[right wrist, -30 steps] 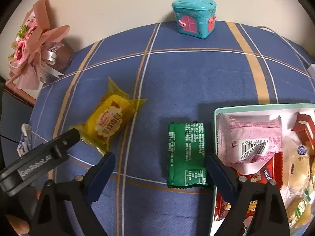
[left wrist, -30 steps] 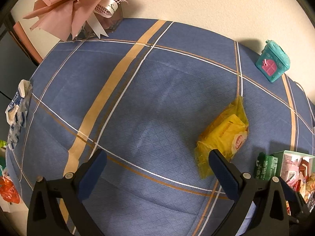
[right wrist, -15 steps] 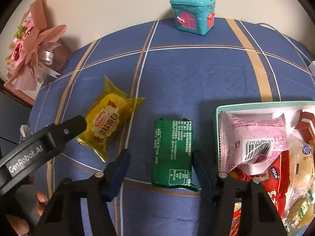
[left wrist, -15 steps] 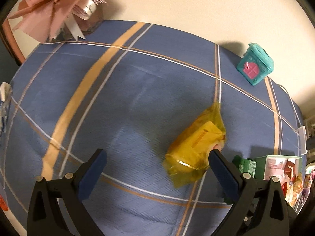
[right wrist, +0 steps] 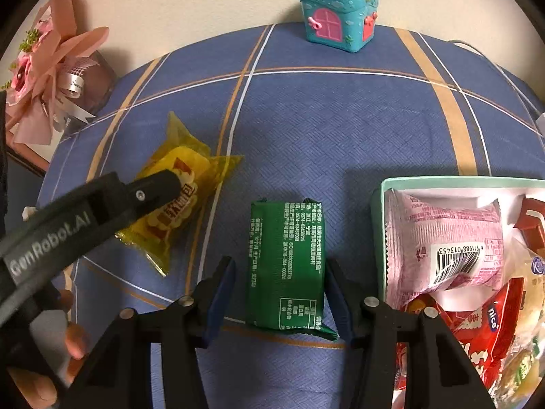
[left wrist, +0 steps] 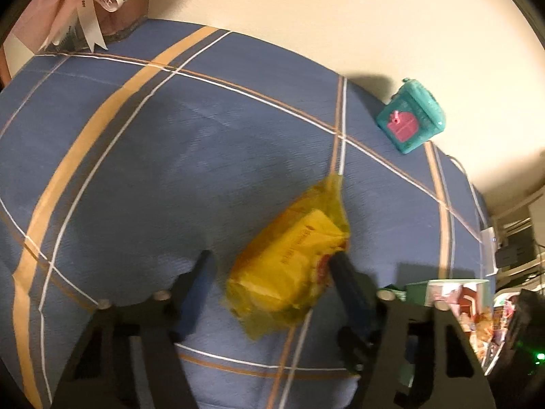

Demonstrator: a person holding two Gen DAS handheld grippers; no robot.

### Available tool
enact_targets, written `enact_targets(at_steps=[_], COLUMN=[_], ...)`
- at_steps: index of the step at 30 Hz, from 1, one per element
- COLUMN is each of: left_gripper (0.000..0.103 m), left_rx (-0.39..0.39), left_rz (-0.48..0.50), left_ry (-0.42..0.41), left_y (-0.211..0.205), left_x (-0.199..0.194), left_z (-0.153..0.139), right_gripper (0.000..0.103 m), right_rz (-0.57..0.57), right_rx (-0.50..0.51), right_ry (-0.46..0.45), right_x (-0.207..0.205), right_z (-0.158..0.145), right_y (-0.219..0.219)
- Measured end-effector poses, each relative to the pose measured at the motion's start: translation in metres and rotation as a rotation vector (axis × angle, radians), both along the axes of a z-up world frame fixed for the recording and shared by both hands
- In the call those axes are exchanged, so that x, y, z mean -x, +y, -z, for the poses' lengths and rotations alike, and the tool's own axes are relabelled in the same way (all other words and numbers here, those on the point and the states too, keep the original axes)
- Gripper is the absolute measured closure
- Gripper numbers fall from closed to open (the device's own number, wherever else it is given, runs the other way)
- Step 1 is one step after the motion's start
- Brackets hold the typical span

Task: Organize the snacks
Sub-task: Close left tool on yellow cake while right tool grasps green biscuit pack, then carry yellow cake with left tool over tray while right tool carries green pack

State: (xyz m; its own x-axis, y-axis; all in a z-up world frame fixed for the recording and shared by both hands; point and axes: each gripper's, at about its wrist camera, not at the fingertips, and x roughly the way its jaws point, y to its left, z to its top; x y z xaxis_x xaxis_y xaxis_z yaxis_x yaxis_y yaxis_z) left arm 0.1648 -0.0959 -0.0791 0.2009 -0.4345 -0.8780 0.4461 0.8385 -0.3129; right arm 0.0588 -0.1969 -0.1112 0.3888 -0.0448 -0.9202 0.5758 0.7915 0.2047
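Green snack packet [right wrist: 286, 266] lies lengthwise, near-to-far, between the closing right gripper [right wrist: 279, 293] jaws — left gap remains. Left gripper [left wrist: 272, 283] is closing around the yellow snack packet [left wrist: 289, 272], left pad not yet touching.

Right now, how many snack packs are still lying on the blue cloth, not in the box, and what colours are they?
Yellow snack pack: 1
Green snack pack: 1
Total on the blue cloth: 2
The packs in the box are piled up, so I left them out.
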Motion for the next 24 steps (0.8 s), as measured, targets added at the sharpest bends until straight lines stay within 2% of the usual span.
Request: enact_targets(at_steps=[1, 7, 15, 24], left_gripper=[0.044, 0.045, 0.046, 0.051], left_rx=[0.002, -0.023, -0.048, -0.044], left_rz=[0.011, 0.038, 0.057, 0.034], left_ry=[-0.004, -0.014, -0.028, -0.017], left_y=[-0.002, -0.011, -0.016, -0.012], left_x=[0.001, 0.008, 0.009, 0.01], left_z=[-0.001, -0.001, 0.002, -0.001], right_gripper=[0.048, 0.049, 0.06, 0.061], right_rz=[-0.001, -0.006, 0.001, 0.006], right_rx=[0.002, 0.014, 0.046, 0.036], right_ry=[0.001, 0.001, 0.013, 0.011], right_x=[0.0, -0.004, -0.003, 0.001], right_z=[0.0, 0.001, 0.0, -0.004], right_y=[-0.001, 0.001, 0.003, -0.001])
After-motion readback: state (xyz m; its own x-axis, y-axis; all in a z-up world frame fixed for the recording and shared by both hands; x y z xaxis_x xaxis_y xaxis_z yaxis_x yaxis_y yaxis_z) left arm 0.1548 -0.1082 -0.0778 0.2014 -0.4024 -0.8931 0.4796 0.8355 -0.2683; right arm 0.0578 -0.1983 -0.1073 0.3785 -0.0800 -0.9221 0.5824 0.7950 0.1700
